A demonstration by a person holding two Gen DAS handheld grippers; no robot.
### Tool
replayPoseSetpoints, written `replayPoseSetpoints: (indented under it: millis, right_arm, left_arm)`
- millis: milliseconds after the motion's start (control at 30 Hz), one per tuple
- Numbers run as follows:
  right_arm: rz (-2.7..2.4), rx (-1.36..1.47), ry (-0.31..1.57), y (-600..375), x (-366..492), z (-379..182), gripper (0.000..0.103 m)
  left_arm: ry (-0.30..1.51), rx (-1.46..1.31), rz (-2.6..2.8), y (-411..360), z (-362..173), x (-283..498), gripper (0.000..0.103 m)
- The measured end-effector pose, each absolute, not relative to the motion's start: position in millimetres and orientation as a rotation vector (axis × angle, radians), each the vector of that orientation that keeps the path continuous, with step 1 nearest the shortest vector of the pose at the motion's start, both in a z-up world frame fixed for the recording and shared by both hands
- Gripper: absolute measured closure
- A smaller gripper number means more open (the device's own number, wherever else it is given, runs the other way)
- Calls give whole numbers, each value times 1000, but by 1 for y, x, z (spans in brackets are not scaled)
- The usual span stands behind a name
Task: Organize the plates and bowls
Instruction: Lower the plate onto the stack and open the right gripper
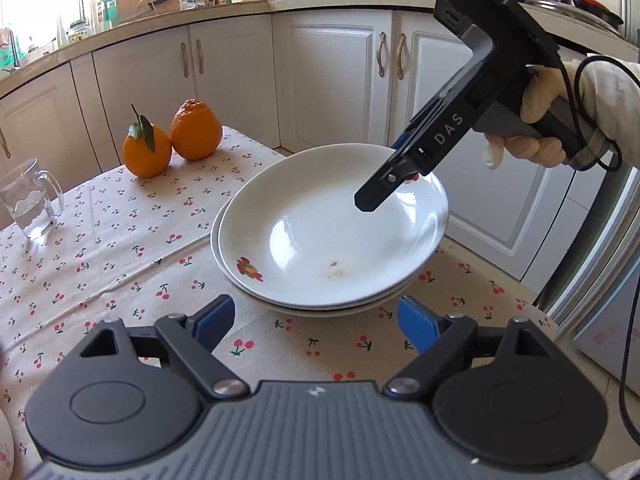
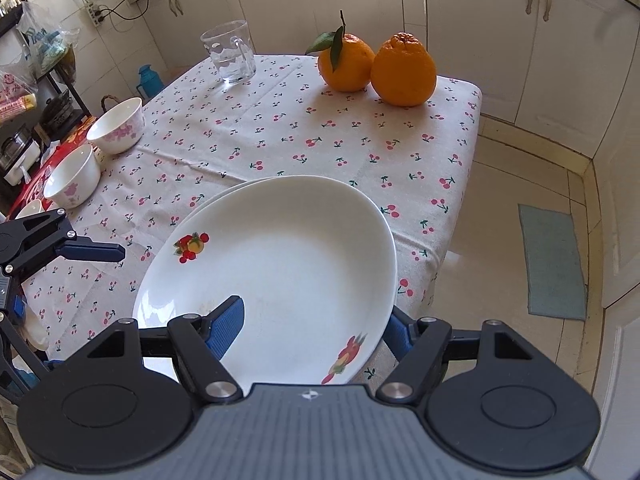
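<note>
The left gripper [image 1: 316, 322], nearest in the left wrist view, has its blue-padded fingers spread, with nothing between them; it sits just short of the near rim of the plates. Beyond it, two white plates are stacked on the table with the cherry-print tablecloth [image 1: 120, 248]: the top plate [image 1: 320, 232], bearing a fruit motif, rests slightly askew in the lower plate [image 1: 332, 311], of which only a rim crescent shows. The right gripper [image 2: 316, 326], held by a gloved hand [image 1: 536, 120], straddles the edge of the top plate; in the right wrist view one finger lies over the plate's inner face and the other sits outside and below the rim. Whether the pads actually press on the plate cannot be told. Farther along the table stand two oranges [image 1: 172, 140] touching each other, one with a stem and leaves, and a glass mug [image 1: 30, 204] holding water. In the right wrist view, two white bowls with pink flower prints [image 2: 96, 152] sit near the table's left edge, well apart from the plates. White cabinets [image 1: 332, 80] close the background.
</note>
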State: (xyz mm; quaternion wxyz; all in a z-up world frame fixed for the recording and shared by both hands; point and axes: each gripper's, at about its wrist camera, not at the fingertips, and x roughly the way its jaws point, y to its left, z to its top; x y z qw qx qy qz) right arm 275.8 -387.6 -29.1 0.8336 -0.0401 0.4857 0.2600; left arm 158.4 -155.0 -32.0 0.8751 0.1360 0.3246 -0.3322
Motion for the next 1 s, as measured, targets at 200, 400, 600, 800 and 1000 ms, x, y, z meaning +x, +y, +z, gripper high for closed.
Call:
replayPoseSetpoints:
  millis: [200, 400, 600, 800, 1000]
  right_arm:
    - [530, -103, 1034, -384, 273, -29, 25]
    - [517, -115, 1038, -383, 270, -29, 25]
    - [501, -136, 1044, -381, 266, -29, 25]
    - [469, -165, 1066, -380, 260, -33, 25]
    - [450, -202, 1032, -368, 240, -25, 18]
  left_arm:
    - [674, 283, -691, -152, -31, 154, 14]
    - [669, 284, -692, -151, -29, 150, 14]
    - [661, 282, -692, -149, -27, 147, 14]
    - [657, 286, -687, -145, -27, 144, 14]
    - [632, 287, -665, -132, -24, 135, 9]
